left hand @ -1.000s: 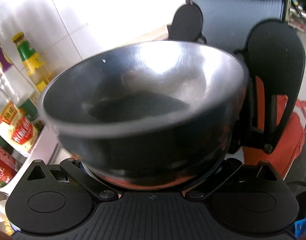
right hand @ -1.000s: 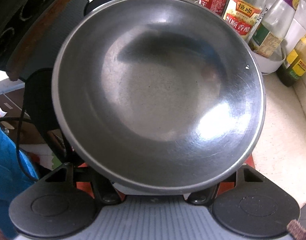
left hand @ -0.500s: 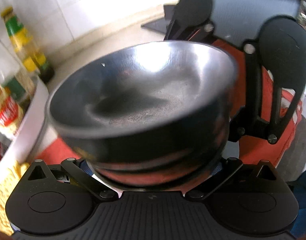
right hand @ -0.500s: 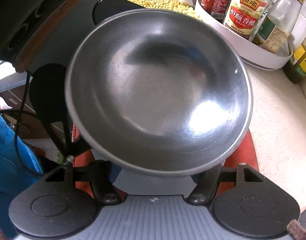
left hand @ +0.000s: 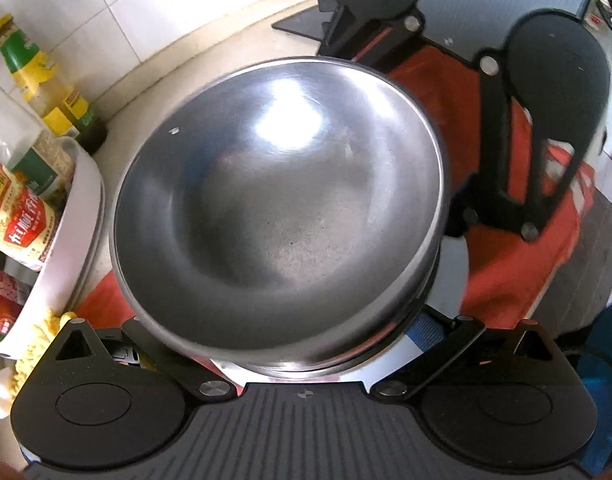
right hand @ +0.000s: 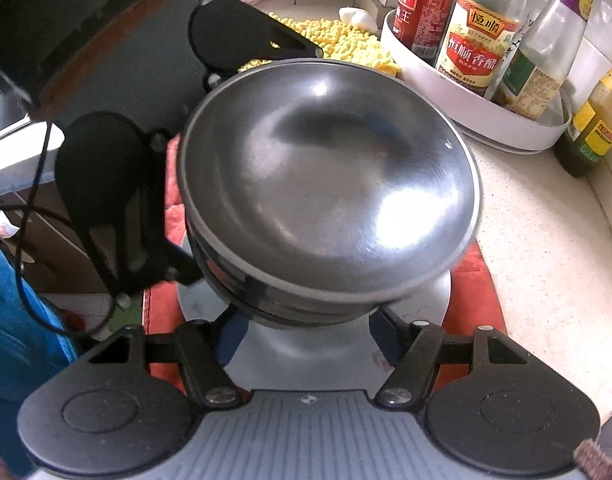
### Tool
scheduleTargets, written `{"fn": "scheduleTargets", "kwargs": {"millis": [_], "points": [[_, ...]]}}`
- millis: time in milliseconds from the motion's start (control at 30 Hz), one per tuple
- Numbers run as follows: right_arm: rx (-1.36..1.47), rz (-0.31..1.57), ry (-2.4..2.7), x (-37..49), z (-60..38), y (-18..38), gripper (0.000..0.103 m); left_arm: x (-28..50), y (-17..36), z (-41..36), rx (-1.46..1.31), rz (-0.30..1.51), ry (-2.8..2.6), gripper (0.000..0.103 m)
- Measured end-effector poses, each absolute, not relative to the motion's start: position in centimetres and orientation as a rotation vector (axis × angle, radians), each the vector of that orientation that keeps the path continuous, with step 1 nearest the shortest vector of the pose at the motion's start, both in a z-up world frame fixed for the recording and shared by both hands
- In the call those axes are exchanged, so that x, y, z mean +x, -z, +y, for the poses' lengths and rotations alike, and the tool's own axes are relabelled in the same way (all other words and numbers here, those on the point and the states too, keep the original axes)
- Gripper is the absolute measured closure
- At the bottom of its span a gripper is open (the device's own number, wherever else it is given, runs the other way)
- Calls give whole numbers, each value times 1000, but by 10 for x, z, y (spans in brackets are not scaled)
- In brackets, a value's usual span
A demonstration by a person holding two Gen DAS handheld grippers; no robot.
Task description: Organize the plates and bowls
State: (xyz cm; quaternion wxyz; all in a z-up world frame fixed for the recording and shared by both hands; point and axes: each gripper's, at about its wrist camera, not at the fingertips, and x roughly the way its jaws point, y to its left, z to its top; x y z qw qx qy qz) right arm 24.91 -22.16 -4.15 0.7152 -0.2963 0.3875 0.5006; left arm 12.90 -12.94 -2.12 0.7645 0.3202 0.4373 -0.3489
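Observation:
A steel bowl point(left hand: 277, 208) fills the left wrist view and also shows in the right wrist view point(right hand: 326, 184). Both grippers hold it from opposite sides, the left gripper point(left hand: 301, 344) and the right gripper point(right hand: 306, 320) each under its near edge, fingertips hidden. A second steel bowl rim point(right hand: 265, 300) shows just under it, nested. Below lies a flat steel plate point(right hand: 301, 356) on an orange-red cloth point(right hand: 478, 296). The bowl sits low over the plate, tilted slightly; contact is not visible.
A white oval tray point(right hand: 478, 100) holds sauce and vinegar bottles point(right hand: 478, 40). An oil bottle point(right hand: 594, 128) stands on the speckled counter point(right hand: 546, 264). A yellow nubbly cloth point(right hand: 326, 36) lies behind. The tray also shows in the left wrist view point(left hand: 77, 216).
Both grippers have lowered the bowl together toward the counter, from up by the wall tiles down onto the plate and cloth. The bowl has tipped from side-on to more top-down.

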Motion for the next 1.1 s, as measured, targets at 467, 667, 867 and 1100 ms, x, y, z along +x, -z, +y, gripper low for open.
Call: {"fn": "scheduleTargets", "kwargs": {"millis": [467,667,867,1100], "points": [[-699,862,-1043,235,-227,42,41,115,20,-140,672,936,696,0],[-628,847,-980,213,-248,36,35,93,15,-130,636,931,679,0],[-494,825,-912,183,-266,31,32,64,15,-122,577,937,632,0],[-327,779,-768,153,-273,26,23,31,-8,-102,376,851,447,0]]}}
